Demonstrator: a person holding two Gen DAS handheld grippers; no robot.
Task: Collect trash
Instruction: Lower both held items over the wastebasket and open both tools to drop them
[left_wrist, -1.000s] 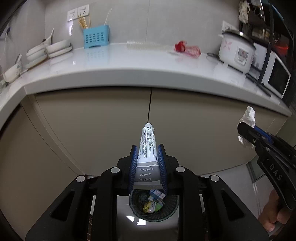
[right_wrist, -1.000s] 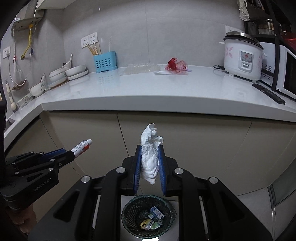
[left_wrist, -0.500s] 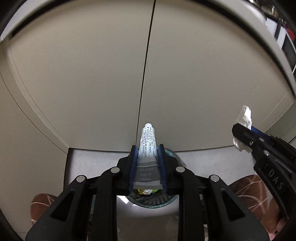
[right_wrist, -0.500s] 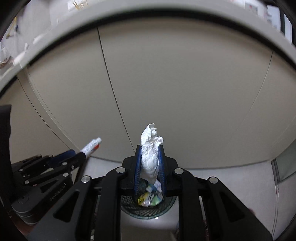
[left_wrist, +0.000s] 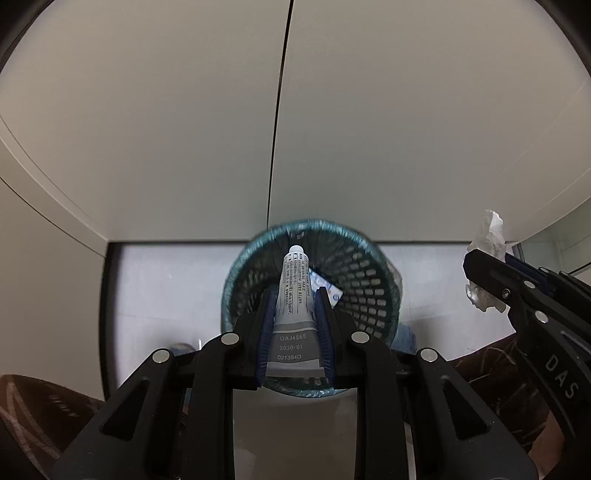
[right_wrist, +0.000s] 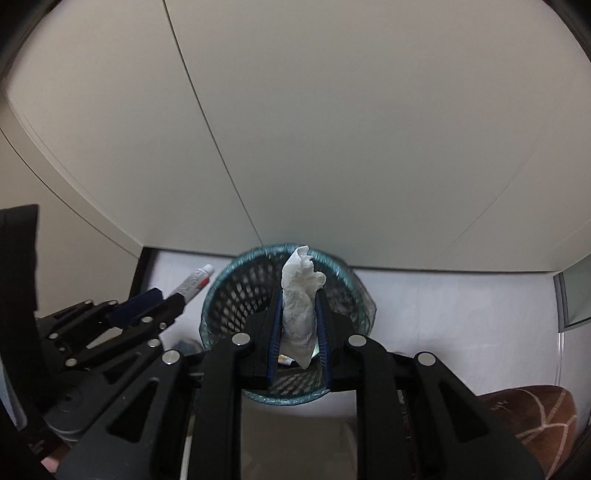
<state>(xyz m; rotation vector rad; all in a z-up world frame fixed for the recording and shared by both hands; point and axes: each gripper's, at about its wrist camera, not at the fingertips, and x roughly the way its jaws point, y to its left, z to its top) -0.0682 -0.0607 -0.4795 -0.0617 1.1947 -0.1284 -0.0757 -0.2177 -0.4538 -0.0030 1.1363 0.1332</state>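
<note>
Two pieces of trash are in hand and neither has been dropped yet.

Left wrist view: the left hand-held gripper (left_wrist: 294, 306) is pinching a white tube (left_wrist: 293, 295) by its flat crimped end, cap pointing to 12 o'clock. The cap lies over the open mouth of the mesh waste basket (left_wrist: 373, 280), which stands on the pale floor (left_wrist: 166, 280) close against the cabinet doors (left_wrist: 184, 129). Inside the basket, just at 2 o'clock from the tube, a small blue-and-white packet (left_wrist: 325, 288) shows, so some trash is already collected. At 3 o'clock the right hand-held gripper (left_wrist: 476, 273) comes in from the side, pinching a crumpled white tissue (left_wrist: 489, 236) off to the right of the basket in this view.

Right wrist view: the right hand-held gripper (right_wrist: 298, 310) is pressed onto the tissue (right_wrist: 301, 306), which sticks up to 12 o'clock and hangs a little below the pads. The basket (right_wrist: 236, 291) sits directly beyond and beneath it; its teal liner rim is visible round the top, and bits of coloured rubbish peep out at 6 o'clock under the tissue. At 9 o'clock the left hand-held gripper (right_wrist: 177, 295) holds the tube (right_wrist: 195, 278), whose cap reaches just short of the basket's left rim here.

By my reading, the carrying is nearly done: both items are brought to the basket, and what is left is to spread each hand-held gripper over the opening so tube and tissue fall in. Whether more trash waits elsewhere cannot be told from these views.
</note>
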